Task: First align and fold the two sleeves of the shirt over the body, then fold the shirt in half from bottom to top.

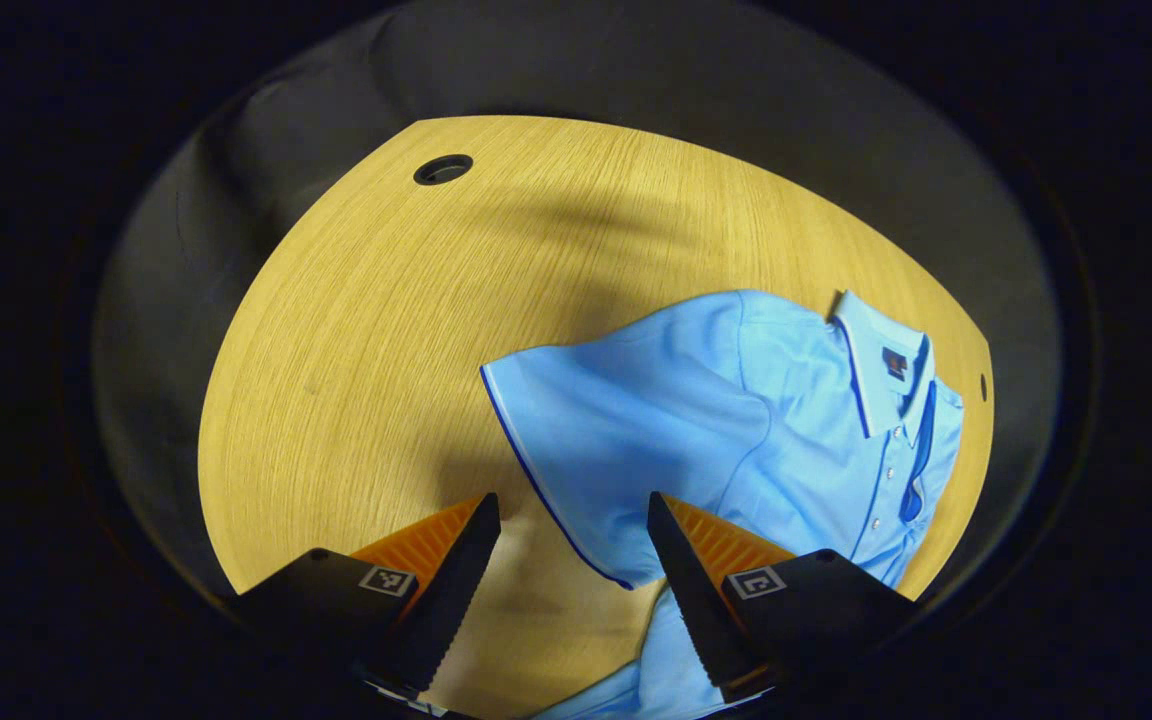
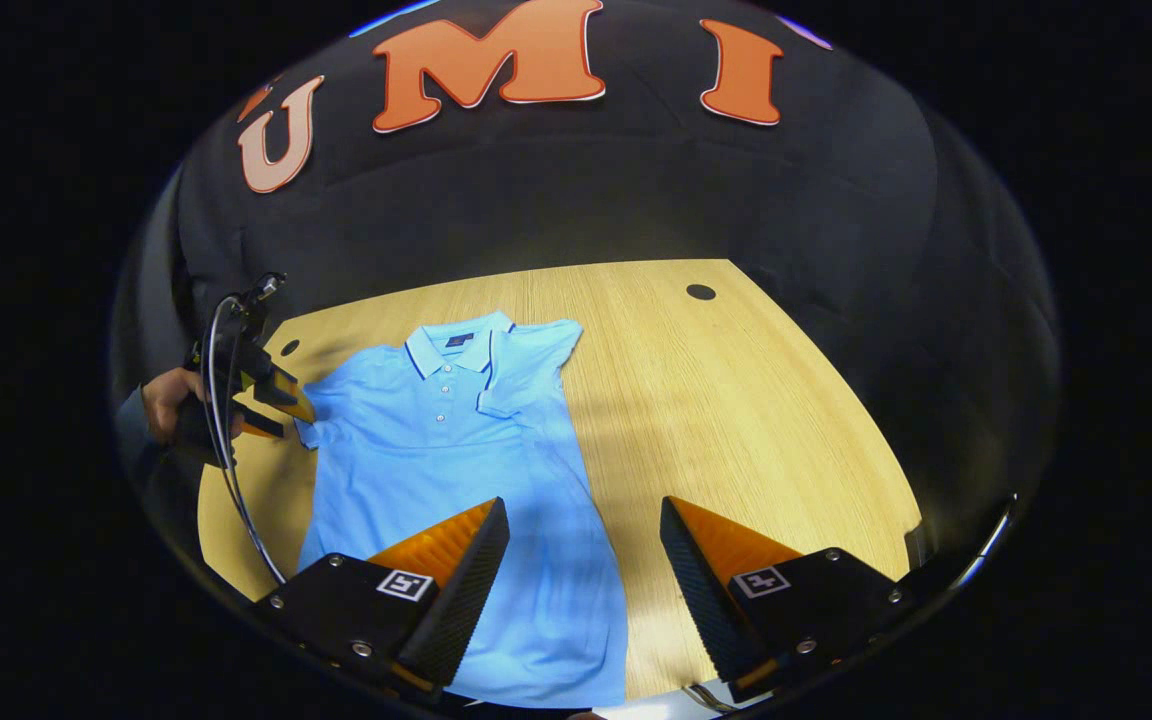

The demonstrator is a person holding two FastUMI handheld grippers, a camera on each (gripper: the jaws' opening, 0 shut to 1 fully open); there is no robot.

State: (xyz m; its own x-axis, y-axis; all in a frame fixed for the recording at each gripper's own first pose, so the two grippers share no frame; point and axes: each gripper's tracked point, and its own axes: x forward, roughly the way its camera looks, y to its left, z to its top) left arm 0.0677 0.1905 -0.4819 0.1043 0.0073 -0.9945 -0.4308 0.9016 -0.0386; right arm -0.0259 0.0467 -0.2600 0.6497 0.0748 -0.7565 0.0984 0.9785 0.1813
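A light blue polo shirt [image 2: 456,470] lies face up on the wooden table [image 2: 736,420], collar [image 2: 456,348] at the far end. In the right gripper view, its right-hand sleeve [image 2: 511,385] looks folded in over the chest. The other sleeve [image 1: 596,430], edged with a dark stripe, lies spread flat. My left gripper [image 1: 573,560] hangs open just above that sleeve's cuff edge; it is also in the right gripper view, as the left gripper [image 2: 286,405] held by a hand [image 2: 164,398]. My right gripper [image 2: 584,560] is open over the shirt's lower right side, holding nothing.
Round cable holes [image 1: 443,169] [image 2: 701,292] sit near the table's far corners. Bare wood [image 1: 356,380] stretches left of the spread sleeve and right of the shirt. A cable [image 2: 226,470] hangs from the left gripper. Black cloth walls surround the table.
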